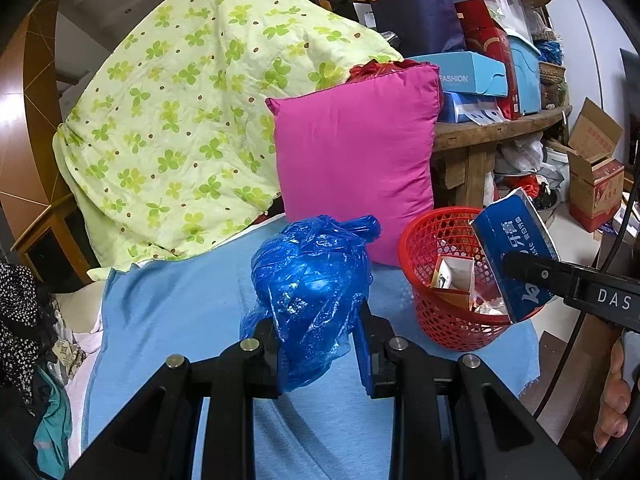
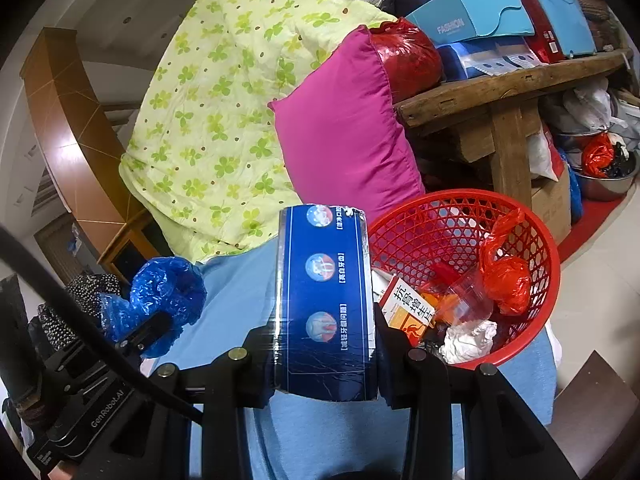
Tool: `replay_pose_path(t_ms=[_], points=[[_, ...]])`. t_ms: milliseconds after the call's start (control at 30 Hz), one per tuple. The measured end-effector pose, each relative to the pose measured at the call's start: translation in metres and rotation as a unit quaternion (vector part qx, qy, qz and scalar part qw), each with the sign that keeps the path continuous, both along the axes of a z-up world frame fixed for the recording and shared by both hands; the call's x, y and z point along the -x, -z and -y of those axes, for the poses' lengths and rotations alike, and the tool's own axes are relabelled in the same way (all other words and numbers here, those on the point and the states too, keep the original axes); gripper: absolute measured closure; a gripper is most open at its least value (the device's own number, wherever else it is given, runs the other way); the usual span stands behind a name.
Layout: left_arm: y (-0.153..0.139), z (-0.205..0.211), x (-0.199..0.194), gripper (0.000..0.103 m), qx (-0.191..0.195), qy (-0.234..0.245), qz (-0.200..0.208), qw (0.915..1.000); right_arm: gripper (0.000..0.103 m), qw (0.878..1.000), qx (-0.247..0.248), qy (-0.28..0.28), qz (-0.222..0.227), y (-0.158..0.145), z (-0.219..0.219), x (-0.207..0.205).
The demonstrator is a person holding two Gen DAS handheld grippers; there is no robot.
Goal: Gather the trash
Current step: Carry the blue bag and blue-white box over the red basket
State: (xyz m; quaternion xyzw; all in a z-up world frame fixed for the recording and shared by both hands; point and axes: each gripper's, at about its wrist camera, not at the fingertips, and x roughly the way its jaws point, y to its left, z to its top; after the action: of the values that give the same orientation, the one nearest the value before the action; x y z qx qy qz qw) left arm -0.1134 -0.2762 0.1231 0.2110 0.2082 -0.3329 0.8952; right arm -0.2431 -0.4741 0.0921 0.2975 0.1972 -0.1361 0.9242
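Toothpaste box [image 2: 326,304] sits clamped in your right gripper [image 2: 324,356] at red basket [image 2: 532,220] rim; left gripper [image 1: 316,340] fingers pinch blue bag [image 1: 312,280] over bed. Next: drop box in, then bag.

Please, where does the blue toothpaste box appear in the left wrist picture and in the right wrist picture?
Left wrist view: the blue toothpaste box is at the right, tilted over the rim of the red basket, held by the right gripper.
Right wrist view: the box is at the centre, upright between the jaws, left of the basket.
Shared landmark: the pink pillow behind the basket.
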Motion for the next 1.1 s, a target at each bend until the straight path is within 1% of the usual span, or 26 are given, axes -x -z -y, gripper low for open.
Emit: replay_pose_path(t_ms=[467, 1100], points=[[0.002, 0.006, 0.004, 0.074, 0.001, 0.019, -0.006, 0.9998, 0.062, 1.000, 0.007, 0.015, -0.004, -0.002, 0.007, 0.010], [0.001, 0.014, 0.005, 0.074, -0.002, 0.035, -0.010, 0.9993, 0.062, 1.000, 0.004, 0.028, -0.002, -0.004, 0.015, 0.020]])
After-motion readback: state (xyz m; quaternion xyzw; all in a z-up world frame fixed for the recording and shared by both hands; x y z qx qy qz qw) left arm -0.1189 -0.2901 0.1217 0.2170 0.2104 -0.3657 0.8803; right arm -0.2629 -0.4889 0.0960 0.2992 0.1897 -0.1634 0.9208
